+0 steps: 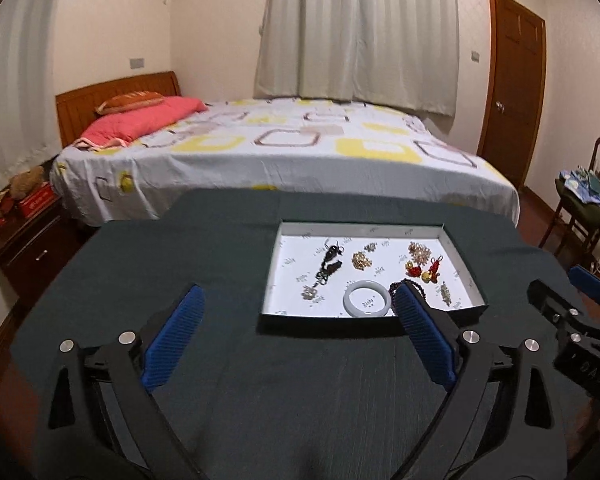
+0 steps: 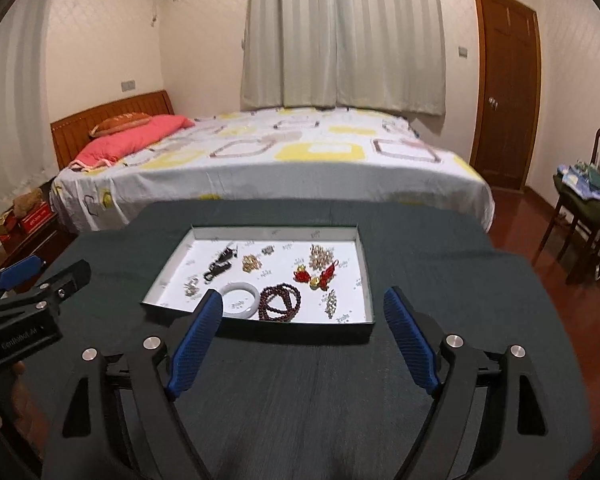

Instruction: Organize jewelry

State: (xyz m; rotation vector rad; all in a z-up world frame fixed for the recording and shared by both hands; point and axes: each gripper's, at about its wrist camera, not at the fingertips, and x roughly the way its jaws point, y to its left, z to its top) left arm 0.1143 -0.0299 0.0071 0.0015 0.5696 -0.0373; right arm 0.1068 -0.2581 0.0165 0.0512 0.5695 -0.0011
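Behind my worktop (image 2: 300, 380) stood a bed (image 2: 268, 152) with a patterned sheet, pale curtains (image 2: 340, 32) and a wooden door (image 2: 504, 84). On the dark cloth lay a shallow box lid (image 1: 466, 276), white inside, holding the jewelry.

I had the left tool (image 1: 296, 312) spread wide with nothing between its blue pads; the lid lay just ahead of it, toward its right finger. That finger covered most of the dark bead bracelet (image 2: 280, 298) in the left wrist view. Left to right in the lid I saw a small silver piece (image 1: 310, 292), a black clasp charm (image 1: 330, 262), a gold cluster (image 1: 360, 260), a white bangle (image 1: 367, 300), the beads, red and gold charms (image 1: 422, 270) and a pale gold cluster (image 1: 418, 249).

My right tool (image 2: 304, 312) was also wide and empty, the lid's near edge lying between its fingertips. Its left finger hid part of the bangle. Details of the small pieces were too fine for me to make out.
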